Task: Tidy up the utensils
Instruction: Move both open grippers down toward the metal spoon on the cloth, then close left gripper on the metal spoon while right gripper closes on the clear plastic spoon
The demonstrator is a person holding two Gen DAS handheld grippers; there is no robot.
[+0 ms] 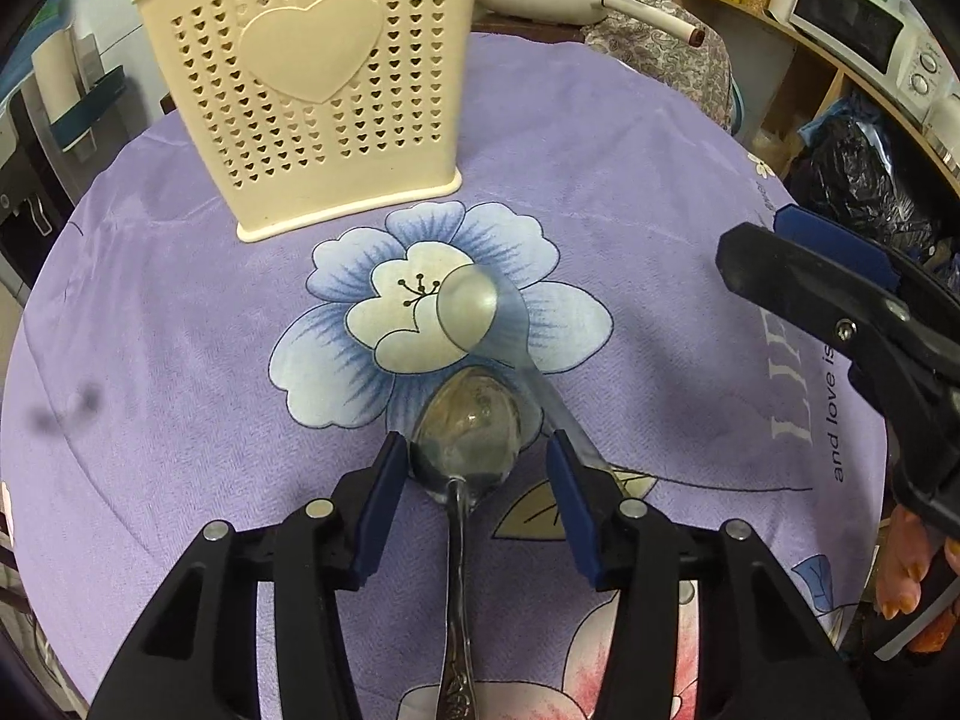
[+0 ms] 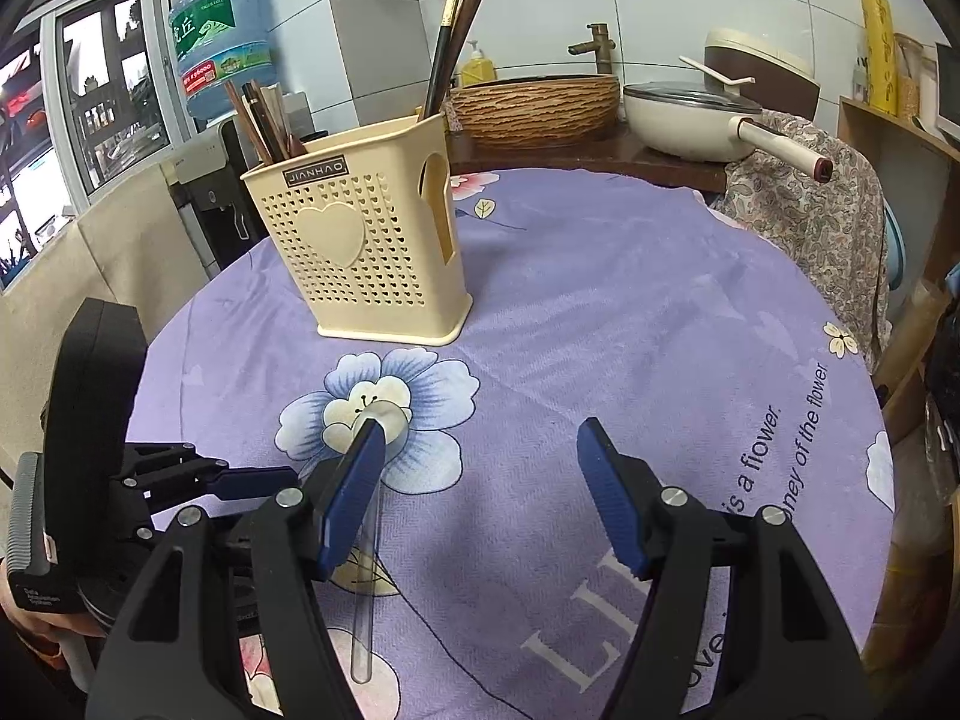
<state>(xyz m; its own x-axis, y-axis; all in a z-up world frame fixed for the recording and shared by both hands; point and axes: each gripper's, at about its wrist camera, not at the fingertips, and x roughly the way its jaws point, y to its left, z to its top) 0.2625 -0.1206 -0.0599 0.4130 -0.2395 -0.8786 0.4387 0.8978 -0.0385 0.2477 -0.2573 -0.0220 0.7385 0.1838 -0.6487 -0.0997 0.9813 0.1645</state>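
Observation:
A metal spoon [image 1: 465, 432] lies on the purple flowered cloth, bowl away from me and handle running back under my left gripper [image 1: 477, 480]. The jaws straddle the bowl's near end. The left pad is at the bowl's edge and a gap shows at the right pad, so the gripper is open. A clear plastic spoon [image 1: 468, 312] lies just beyond, its handle slanting past the right finger. My right gripper [image 2: 480, 480] hovers open and empty, with the clear spoon [image 2: 373, 516] behind its left finger. The cream perforated utensil holder [image 2: 372, 252] stands upright behind, with chopsticks [image 2: 450, 48] in it.
The round table's purple cloth [image 2: 630, 330] has bare room to the right of the holder. Behind the table are a white lidded pan [image 2: 690, 120], a wicker basin [image 2: 534, 108] and a chair draped in patterned cloth [image 2: 810, 210]. A microwave [image 1: 852, 30] sits on shelves at the right.

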